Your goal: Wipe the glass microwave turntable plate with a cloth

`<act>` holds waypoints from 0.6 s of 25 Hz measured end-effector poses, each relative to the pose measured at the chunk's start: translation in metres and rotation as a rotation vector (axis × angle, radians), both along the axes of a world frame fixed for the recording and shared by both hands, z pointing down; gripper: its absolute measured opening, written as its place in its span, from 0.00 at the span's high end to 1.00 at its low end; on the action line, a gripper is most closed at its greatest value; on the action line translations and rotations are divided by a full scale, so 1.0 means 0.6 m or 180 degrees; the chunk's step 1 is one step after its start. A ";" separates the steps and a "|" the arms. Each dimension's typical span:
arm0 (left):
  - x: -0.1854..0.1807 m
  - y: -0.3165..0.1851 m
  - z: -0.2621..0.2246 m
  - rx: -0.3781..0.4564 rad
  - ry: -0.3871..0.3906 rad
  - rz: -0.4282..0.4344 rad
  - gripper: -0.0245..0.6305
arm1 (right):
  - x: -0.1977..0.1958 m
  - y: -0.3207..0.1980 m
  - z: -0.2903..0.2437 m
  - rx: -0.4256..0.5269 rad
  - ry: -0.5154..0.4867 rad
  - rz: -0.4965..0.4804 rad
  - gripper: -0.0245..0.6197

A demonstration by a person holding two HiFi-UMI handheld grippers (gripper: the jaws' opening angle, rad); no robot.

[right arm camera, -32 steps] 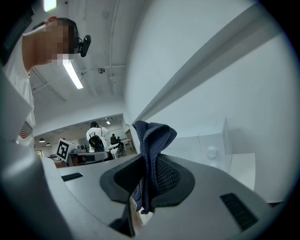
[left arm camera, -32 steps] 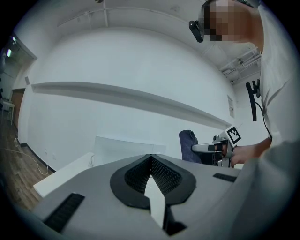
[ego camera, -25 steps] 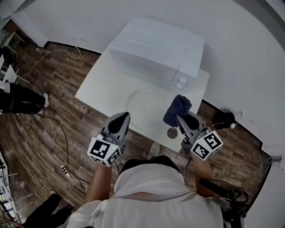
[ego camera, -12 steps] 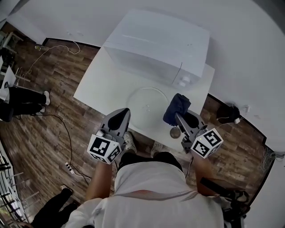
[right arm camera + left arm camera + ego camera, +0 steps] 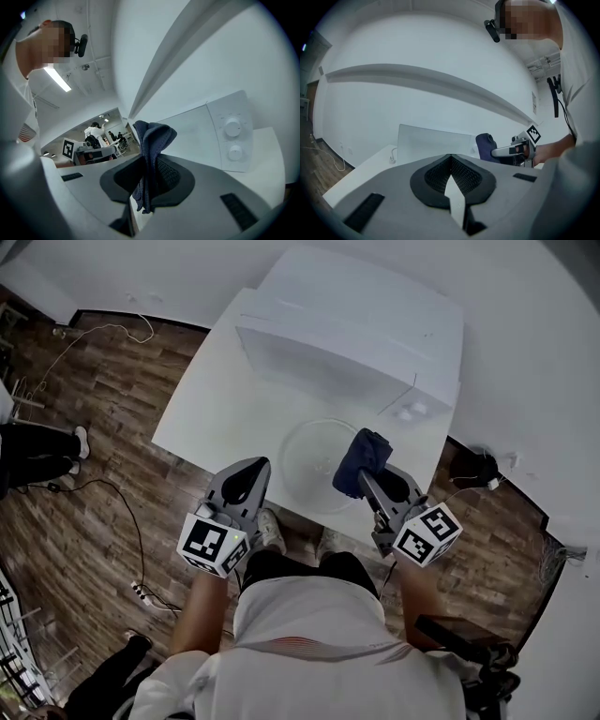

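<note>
- Since a second ago, my right gripper (image 5: 363, 474) has carried the cloth (image 5: 362, 454) leftward, from beside the glass turntable plate (image 5: 305, 460) to over the plate's right rim.
- My left gripper (image 5: 250, 468) has held its place just off the plate's near-left edge.
- Right gripper: its jaws are clenched on the cloth. The dark blue fabric is pinched between the black pads, bunches up above the tips, and a short tail hangs below them.
- I cannot tell whether the cloth actually touches the glass or hangs just above it.
- Left gripper: its jaws are pressed together at the tips with nothing between them. It points toward the plate and stays clear of it.
- The plate lies flat on the white table (image 5: 202, 399), near the table's front edge, and shows as a faint clear disc.
- Behind the plate stands the white microwave (image 5: 356, 329), with its door side facing the plate.
- The microwave's two round knobs (image 5: 232, 127) are stacked one above the other, on the panel to the plate's far right.
- Left of the plate, past the table edge, is wood-plank floor (image 5: 94, 427). A white cable trails across it.
- A power strip (image 5: 141, 594) lies on the floor, well apart from the plate on its near-left side.
</note>
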State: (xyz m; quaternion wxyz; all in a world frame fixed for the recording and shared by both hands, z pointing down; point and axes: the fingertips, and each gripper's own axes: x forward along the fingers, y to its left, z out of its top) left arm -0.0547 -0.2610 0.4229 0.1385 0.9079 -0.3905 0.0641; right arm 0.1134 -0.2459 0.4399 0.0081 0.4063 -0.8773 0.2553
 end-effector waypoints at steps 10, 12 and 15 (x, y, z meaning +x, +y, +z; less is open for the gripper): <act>-0.058 0.016 0.022 -0.0123 0.0065 -0.0166 0.95 | -0.155 -0.057 0.119 -0.0644 0.0105 -0.0596 0.87; -0.064 0.021 0.032 -0.0163 0.0046 -0.0182 0.95 | -0.181 -0.067 0.158 -0.0850 0.0111 -0.0689 0.87; -0.080 0.022 0.047 -0.0228 0.0013 -0.0251 0.95 | -0.213 -0.077 0.213 -0.1117 0.0197 -0.0815 0.87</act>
